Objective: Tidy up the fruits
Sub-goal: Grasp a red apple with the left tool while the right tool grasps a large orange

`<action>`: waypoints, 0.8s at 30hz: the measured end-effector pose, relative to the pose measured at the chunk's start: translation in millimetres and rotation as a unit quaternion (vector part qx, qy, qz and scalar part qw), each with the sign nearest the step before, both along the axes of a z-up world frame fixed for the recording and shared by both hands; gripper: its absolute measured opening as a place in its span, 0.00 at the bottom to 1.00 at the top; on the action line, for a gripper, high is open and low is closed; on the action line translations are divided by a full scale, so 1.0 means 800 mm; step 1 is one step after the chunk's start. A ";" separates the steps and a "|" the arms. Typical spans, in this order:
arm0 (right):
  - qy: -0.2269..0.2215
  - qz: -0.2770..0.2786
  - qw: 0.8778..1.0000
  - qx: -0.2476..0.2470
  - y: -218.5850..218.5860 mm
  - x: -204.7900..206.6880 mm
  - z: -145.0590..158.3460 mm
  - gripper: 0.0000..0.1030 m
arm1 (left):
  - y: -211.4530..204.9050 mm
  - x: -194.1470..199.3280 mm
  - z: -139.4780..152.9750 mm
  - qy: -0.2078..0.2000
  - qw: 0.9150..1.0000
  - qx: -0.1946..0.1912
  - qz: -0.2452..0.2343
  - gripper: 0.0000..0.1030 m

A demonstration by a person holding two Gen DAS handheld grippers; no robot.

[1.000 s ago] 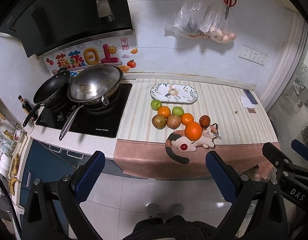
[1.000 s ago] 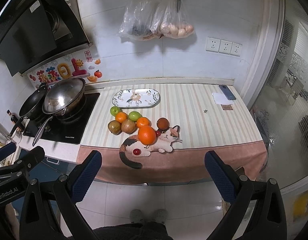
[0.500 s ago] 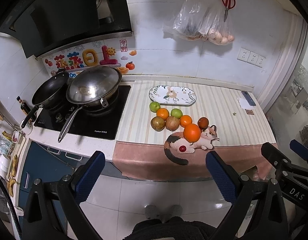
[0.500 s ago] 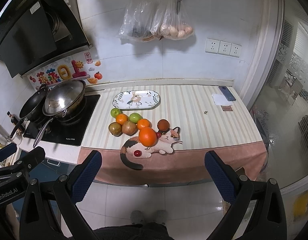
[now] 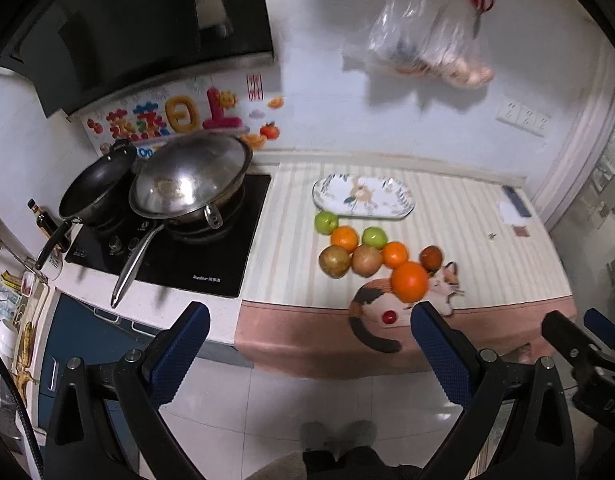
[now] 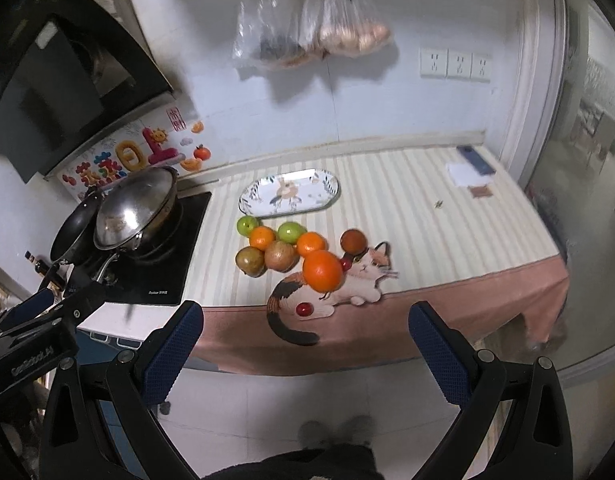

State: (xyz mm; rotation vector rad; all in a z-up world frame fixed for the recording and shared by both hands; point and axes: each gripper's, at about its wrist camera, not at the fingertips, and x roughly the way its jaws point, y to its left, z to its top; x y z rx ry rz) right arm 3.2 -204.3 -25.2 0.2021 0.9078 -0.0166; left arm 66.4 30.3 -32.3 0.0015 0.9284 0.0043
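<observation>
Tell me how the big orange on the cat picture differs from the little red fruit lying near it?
The big orange is far larger than the little red fruit. The big orange is bright orange; the little red fruit is dark red. The orange sits farther back, by the other fruits; the red one lies alone, nearer the counter edge. Both are round and rest on the cat picture.

The counter cloth [image 6: 407, 208] is striped cream and pale beige with a pink front border and a printed calico cat [image 6: 347, 284] in white, orange and black. On it, two green fruits [image 6: 248, 225] sit among three oranges [image 6: 322, 271], two yellowish-brown fruits [image 6: 250, 261], a reddish-brown one [image 6: 353, 241] and a small red one [image 6: 303, 309], near an oval white plate [image 6: 290, 197] patterned with leaves and a small animal figure. The grippers' pads [image 6: 169, 354] are blue and dimpled on black frames, the hob [image 5: 167, 252] is glossy black beneath a steel-grey wok [image 5: 191, 184] and a black pan [image 5: 95, 188], and the wall sticker [image 5: 179, 114] shows red, yellow and orange shapes.
</observation>
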 end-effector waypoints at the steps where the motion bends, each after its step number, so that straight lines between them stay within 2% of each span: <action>1: 0.005 -0.004 1.000 0.002 -0.001 0.008 -0.010 1.00 | 0.005 0.008 -0.008 0.007 1.000 -0.002 -0.001 1.00; 4: 0.029 -0.015 0.999 0.008 -0.005 0.042 -0.049 1.00 | 0.011 0.040 -0.037 0.028 1.000 0.002 -0.004 1.00; 8: 0.078 -0.019 0.997 0.016 -0.015 0.097 -0.120 1.00 | 0.014 0.088 -0.081 0.068 0.998 0.010 -0.001 1.00; 11: 0.122 -0.025 0.992 0.033 -0.027 0.141 -0.176 1.00 | 0.012 0.126 -0.117 0.106 0.994 0.011 0.000 1.00; 15: 0.157 -0.020 0.985 0.061 -0.041 0.194 -0.229 1.00 | 0.002 0.175 -0.170 0.160 0.987 0.015 -0.005 1.00; 17: 0.173 -0.008 0.983 0.061 -0.043 0.218 -0.255 1.00 | -0.007 0.203 -0.202 0.197 0.980 0.018 -0.014 1.00; 19: 0.190 0.012 0.980 0.064 -0.042 0.243 -0.280 1.00 | -0.014 0.229 -0.227 0.217 0.976 0.023 -0.022 0.99; 22: 0.224 0.045 0.971 0.065 -0.039 0.275 -0.315 1.00 | -0.026 0.263 -0.257 0.229 0.972 0.048 -0.040 0.98; 24: 0.250 0.065 0.964 0.067 -0.036 0.293 -0.339 1.00 | -0.038 0.279 -0.273 0.228 0.968 0.081 -0.063 0.94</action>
